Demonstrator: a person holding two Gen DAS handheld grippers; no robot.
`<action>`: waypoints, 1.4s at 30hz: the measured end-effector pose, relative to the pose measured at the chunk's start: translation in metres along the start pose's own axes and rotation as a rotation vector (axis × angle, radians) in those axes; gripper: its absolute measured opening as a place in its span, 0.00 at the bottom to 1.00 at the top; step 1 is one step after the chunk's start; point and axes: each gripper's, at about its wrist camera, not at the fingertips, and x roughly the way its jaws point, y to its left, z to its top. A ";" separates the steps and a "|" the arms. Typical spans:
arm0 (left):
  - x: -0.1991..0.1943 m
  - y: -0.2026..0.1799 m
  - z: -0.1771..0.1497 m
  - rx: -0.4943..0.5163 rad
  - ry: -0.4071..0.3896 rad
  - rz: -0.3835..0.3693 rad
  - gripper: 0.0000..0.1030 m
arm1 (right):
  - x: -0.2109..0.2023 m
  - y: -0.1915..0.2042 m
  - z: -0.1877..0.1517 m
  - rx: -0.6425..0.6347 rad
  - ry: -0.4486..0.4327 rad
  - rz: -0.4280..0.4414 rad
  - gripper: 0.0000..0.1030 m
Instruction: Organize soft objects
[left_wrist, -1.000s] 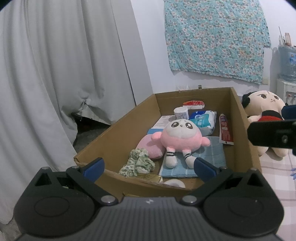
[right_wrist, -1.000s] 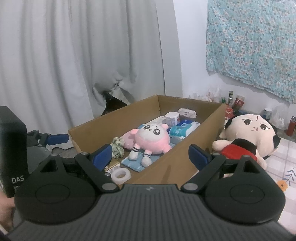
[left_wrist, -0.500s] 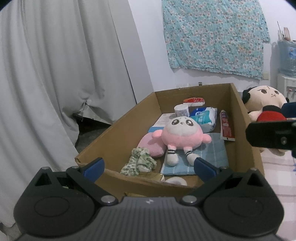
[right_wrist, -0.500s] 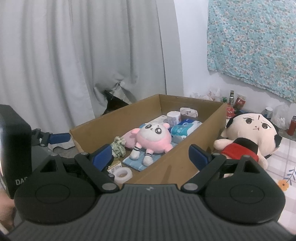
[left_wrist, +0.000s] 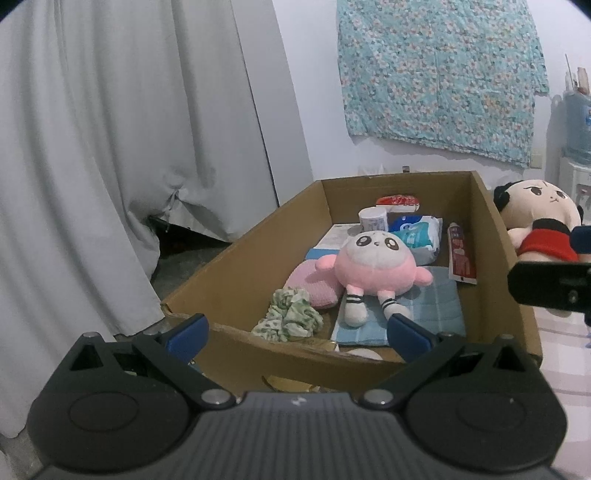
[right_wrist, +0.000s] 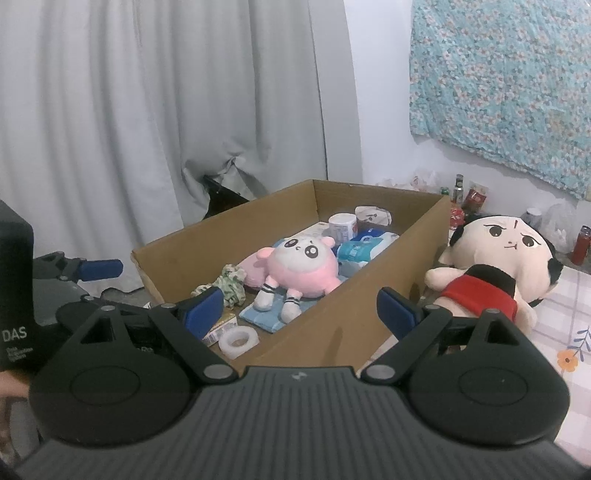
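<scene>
1. At the far left of the right wrist view, a black housing (right_wrist: 13, 295) bears the white lettering "DAS"; smaller lines beneath it are too blurred to read.
2. The left hand-held gripper (left_wrist: 297, 332) is released, blue fingertips spread wide with nothing between them, in front of the box's near wall.
3. The cardboard box (left_wrist: 229, 284) stands open. Inside, from the left: a green-and-white scrunchie (left_wrist: 290, 319), a pink pad (left_wrist: 314, 288), and a pink plush toy (left_wrist: 373, 269) lying on its back on a blue cloth (left_wrist: 432, 310).
4. Behind the plush are a white paper roll (left_wrist: 373, 219), a blue-and-white tissue pack (left_wrist: 419, 234) and a red-and-white pouch (left_wrist: 399, 201); their print is unreadable. A red toothpaste tube (left_wrist: 461, 258) leans along the right wall.
5. A roll of clear tape (right_wrist: 238, 341) lies in the box's near corner.
6. The right hand-held gripper (right_wrist: 301, 308) is likewise released and holds nothing, straddling the box's right wall.
7. Outside the box, just beside its right wall, a large cream doll with a red shirt (right_wrist: 495, 269) lies on a checked sheet (right_wrist: 569, 332).
</scene>
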 end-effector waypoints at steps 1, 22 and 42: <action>0.000 -0.001 0.000 0.005 -0.002 0.002 1.00 | 0.000 0.000 0.000 -0.003 -0.001 0.000 0.88; -0.003 0.000 0.000 0.003 -0.007 -0.001 1.00 | -0.001 -0.011 0.003 0.019 -0.011 -0.028 0.88; -0.003 -0.006 0.001 0.033 -0.010 -0.002 1.00 | 0.000 -0.008 0.004 -0.003 -0.019 -0.024 0.90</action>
